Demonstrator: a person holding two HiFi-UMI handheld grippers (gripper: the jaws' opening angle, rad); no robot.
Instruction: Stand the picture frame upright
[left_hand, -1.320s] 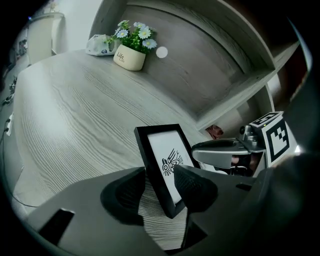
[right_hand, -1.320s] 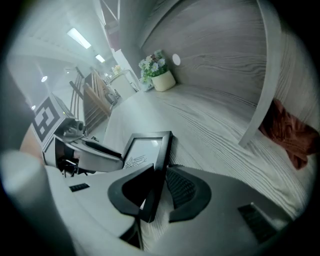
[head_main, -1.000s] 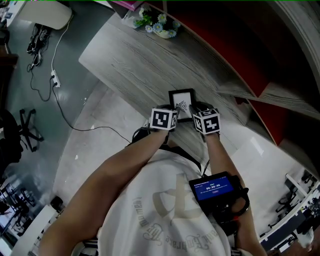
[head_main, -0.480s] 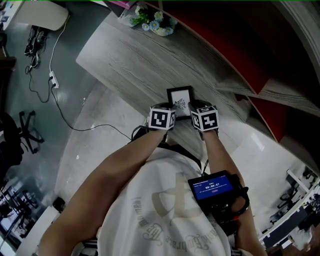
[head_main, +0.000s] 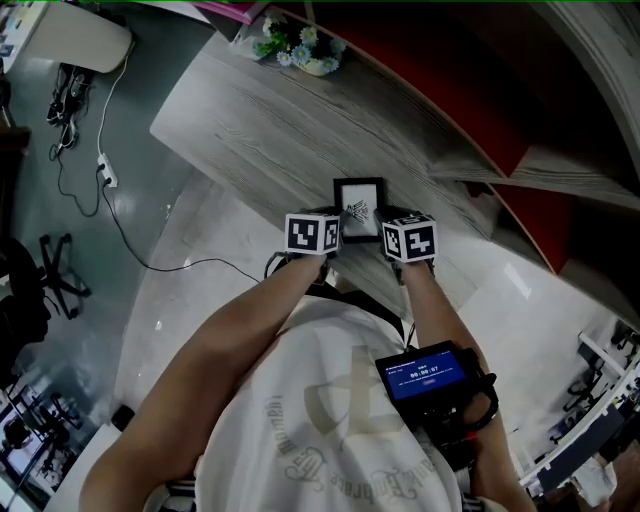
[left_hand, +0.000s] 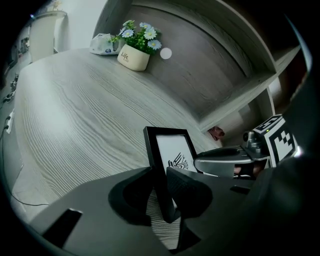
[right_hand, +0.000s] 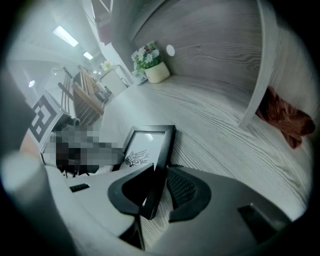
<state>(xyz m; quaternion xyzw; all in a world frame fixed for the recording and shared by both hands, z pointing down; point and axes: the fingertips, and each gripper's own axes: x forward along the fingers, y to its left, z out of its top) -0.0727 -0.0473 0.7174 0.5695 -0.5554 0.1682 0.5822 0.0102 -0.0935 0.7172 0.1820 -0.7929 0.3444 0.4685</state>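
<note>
On desk (head_main: 250, 110), 1 picture frame (head_main: 360, 205); L gripper (left_hand: 160, 174) & R gripper (right_hand: 161, 171) jaws just closing, gripping it.

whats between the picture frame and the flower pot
Only bare grey wood-grain tabletop separates black picture frame and cream flower pot, per left gripper view.

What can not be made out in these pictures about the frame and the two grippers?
- Head view: marker cubes hide both grippers' jaws and the near edge of the picture frame.
- Gripper views: the left gripper and right gripper jaws have just been closing with the frame's side bars between them; whether they press it yet is unclear.
- The frame's back: turned away in every view.
</note>
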